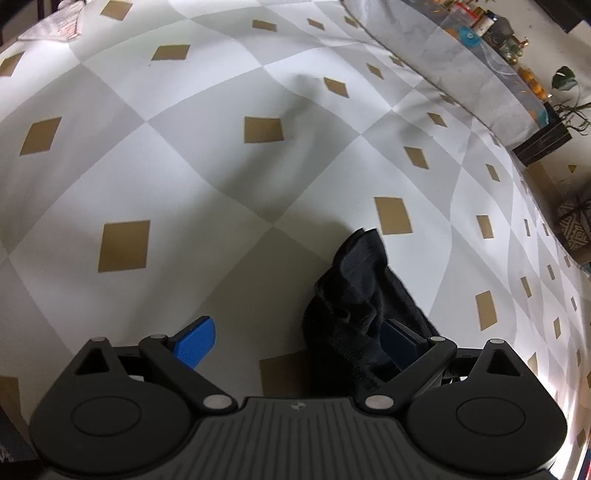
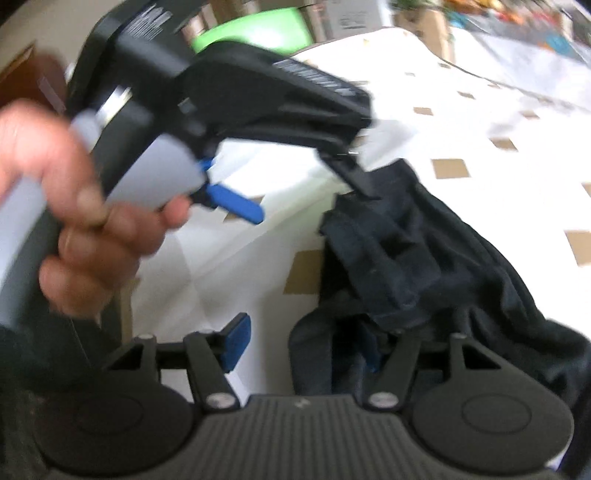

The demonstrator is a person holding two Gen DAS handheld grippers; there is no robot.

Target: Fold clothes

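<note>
A black garment (image 1: 354, 295) lies bunched on the checked white and grey cover (image 1: 184, 166) with tan squares. My left gripper (image 1: 299, 339) stands wide open; the cloth drapes over its right finger and hides most of that blue pad, while the left pad is bare. In the right wrist view the same garment (image 2: 424, 258) spreads to the right, hanging from the far finger of the left gripper (image 2: 314, 203), which a hand (image 2: 74, 221) holds. My right gripper (image 2: 303, 347) is open too: its left pad is free, and cloth covers its right finger.
A cluttered shelf with bottles (image 1: 491, 29) and a plant (image 1: 565, 81) runs along the far right edge. A pale folded item (image 1: 62, 22) rests at the far left corner. A green object (image 2: 255, 29) stands beyond the cover's edge.
</note>
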